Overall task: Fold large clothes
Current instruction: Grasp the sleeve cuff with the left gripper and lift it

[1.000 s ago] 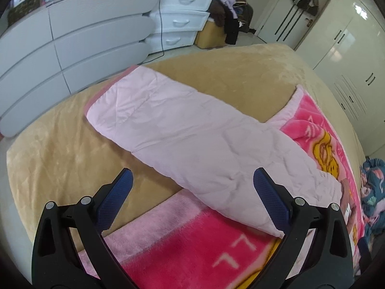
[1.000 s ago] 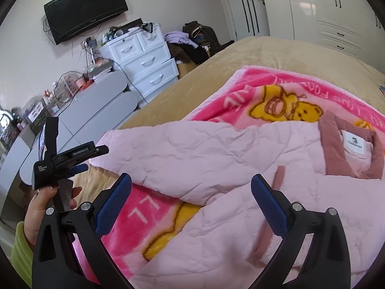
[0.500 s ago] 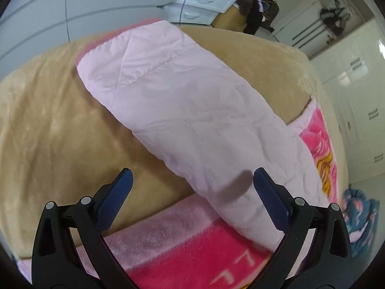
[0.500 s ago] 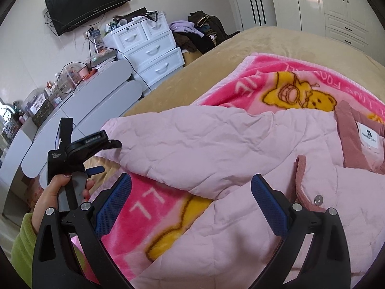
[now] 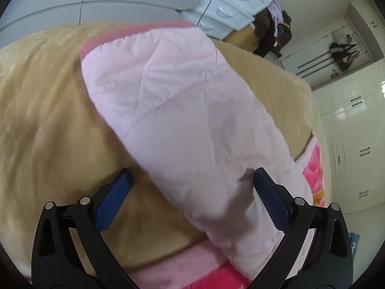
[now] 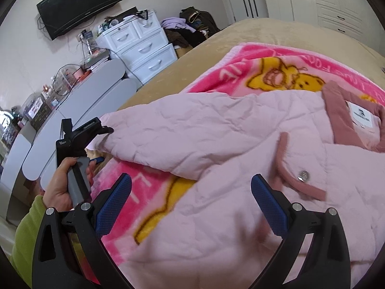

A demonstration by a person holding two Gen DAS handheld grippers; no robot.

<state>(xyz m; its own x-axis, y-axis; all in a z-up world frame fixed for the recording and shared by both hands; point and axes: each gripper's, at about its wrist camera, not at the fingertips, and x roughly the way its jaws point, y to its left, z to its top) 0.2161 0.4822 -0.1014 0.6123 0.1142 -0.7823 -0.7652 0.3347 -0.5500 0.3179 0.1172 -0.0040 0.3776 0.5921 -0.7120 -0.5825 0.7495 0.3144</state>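
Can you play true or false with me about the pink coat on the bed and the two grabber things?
1. The left gripper has its fingers wide apart. True.
2. The right gripper is squeezing the pink coat. False: its fingers are open, nothing pinched between them.
3. The sleeve lies stretched out over the tan bedspread. True.
4. The cuff at the sleeve's end is green. False: it is a darker pink.
5. A pink blanket with a yellow bear lies under the coat. True.
6. The TV sits on the bed. False: it hangs on the wall.
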